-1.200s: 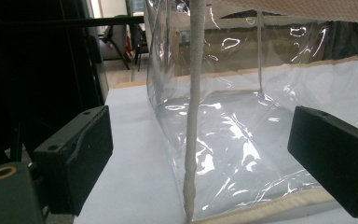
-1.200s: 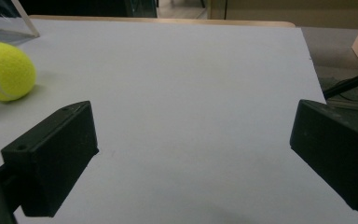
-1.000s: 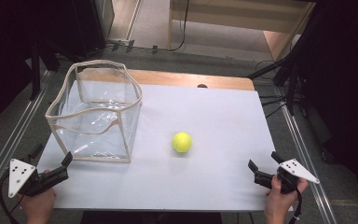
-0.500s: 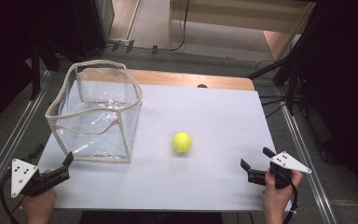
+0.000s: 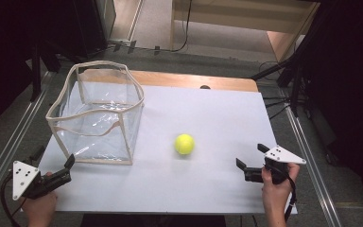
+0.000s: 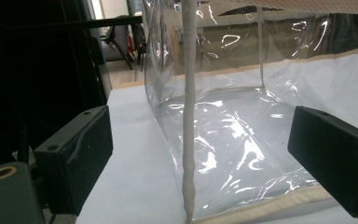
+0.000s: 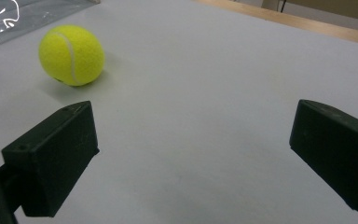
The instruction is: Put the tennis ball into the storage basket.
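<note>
stage: start | tennis ball (image 5: 184, 144) loose on bench (image 5: 217, 118), outside clear bin (image 5: 97, 116) | right tongs (image 5: 250, 158) wide open, empty, near ball | left tongs (image 5: 54, 163) wide open, empty, at bin corner | left: grasp, drop in bin

The ball (image 5: 184, 144) is bright yellow-green with a thin white seam curving across it. The bin (image 5: 97, 113) is clear plastic, glinting with white reflections, edged all round in cream fabric trim, with a cream strip down each corner. The table (image 5: 208, 118) is plain white, with a light brown wooden strip along its far edge. Each claw, left (image 5: 53, 159) and right (image 5: 249, 158), has matte black jaws and carries a pale grey plate dotted with small dark spots. The floor (image 5: 9, 142) is grey.
</note>
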`<state>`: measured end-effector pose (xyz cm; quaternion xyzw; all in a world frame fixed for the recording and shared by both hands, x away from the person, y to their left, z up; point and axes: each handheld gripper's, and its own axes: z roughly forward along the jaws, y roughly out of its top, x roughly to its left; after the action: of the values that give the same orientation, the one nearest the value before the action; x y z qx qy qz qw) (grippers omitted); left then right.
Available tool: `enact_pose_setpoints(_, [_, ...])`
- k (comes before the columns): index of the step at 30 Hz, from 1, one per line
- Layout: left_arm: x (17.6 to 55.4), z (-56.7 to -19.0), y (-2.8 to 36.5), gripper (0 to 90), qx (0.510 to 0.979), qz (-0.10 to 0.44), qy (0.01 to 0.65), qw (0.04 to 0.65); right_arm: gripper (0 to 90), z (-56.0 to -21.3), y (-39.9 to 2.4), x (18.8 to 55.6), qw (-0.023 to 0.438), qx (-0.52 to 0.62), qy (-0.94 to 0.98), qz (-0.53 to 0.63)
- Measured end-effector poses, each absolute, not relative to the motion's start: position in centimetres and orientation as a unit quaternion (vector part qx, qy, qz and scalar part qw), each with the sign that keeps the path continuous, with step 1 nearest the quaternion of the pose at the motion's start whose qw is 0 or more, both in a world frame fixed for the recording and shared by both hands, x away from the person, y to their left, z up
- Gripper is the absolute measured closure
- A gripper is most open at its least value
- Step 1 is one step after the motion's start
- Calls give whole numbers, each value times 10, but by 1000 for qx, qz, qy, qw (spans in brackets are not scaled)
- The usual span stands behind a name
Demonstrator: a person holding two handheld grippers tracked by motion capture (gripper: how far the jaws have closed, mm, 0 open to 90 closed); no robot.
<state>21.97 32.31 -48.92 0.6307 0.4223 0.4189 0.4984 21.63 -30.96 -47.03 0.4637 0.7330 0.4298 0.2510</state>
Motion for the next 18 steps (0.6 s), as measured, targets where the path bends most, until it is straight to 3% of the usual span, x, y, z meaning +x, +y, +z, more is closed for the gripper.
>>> enact_pose_setpoints(18, [220, -489, 323, 69, 633, 419, 422, 496, 0, -461, -279, 242, 216, 431, 775, 409])
